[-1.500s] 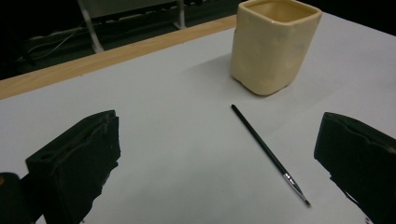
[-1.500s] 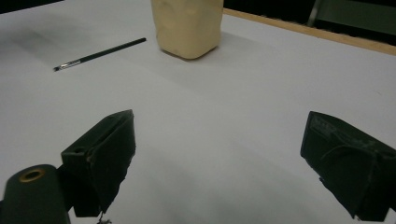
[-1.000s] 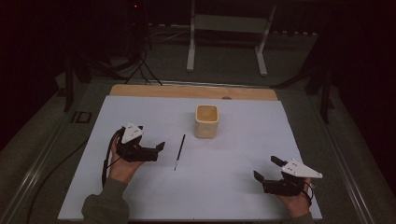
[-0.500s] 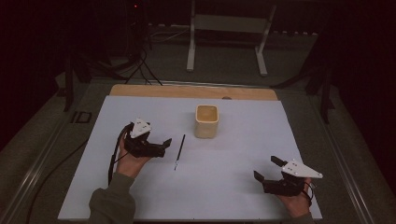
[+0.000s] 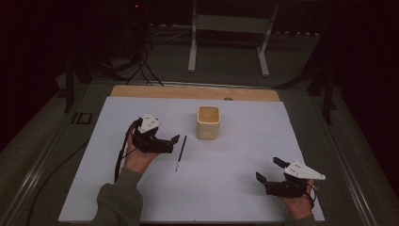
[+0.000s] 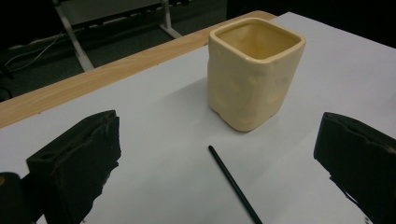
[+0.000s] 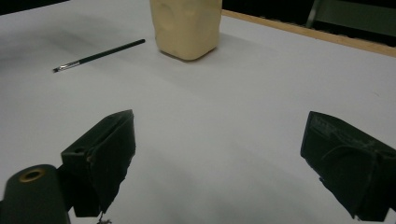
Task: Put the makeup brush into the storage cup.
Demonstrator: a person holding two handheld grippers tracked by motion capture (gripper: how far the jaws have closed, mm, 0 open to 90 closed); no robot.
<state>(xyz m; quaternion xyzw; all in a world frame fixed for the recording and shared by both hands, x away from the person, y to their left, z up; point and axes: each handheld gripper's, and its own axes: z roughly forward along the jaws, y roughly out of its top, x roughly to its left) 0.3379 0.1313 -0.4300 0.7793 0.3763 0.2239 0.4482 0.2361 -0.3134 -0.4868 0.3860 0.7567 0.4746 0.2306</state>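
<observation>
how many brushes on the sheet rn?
1. The paintbrush lies flat on the white sheet, just ahead of the left gripper, beside the yellow cup. None seem hidden.

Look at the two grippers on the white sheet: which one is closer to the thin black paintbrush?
The left gripper. Its open jaws sit just beside the paintbrush, near the cream cup; the right gripper is far off, near the sheet's front corner.

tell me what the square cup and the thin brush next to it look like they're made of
Square cup: probably glazed ceramic, going by its cream, softly glossy, dimpled walls and thick rounded rim. Paintbrush: a slim dark handle, wood or plastic, I cannot tell which, with a shiny, likely metal ferrule near the tip.
</observation>
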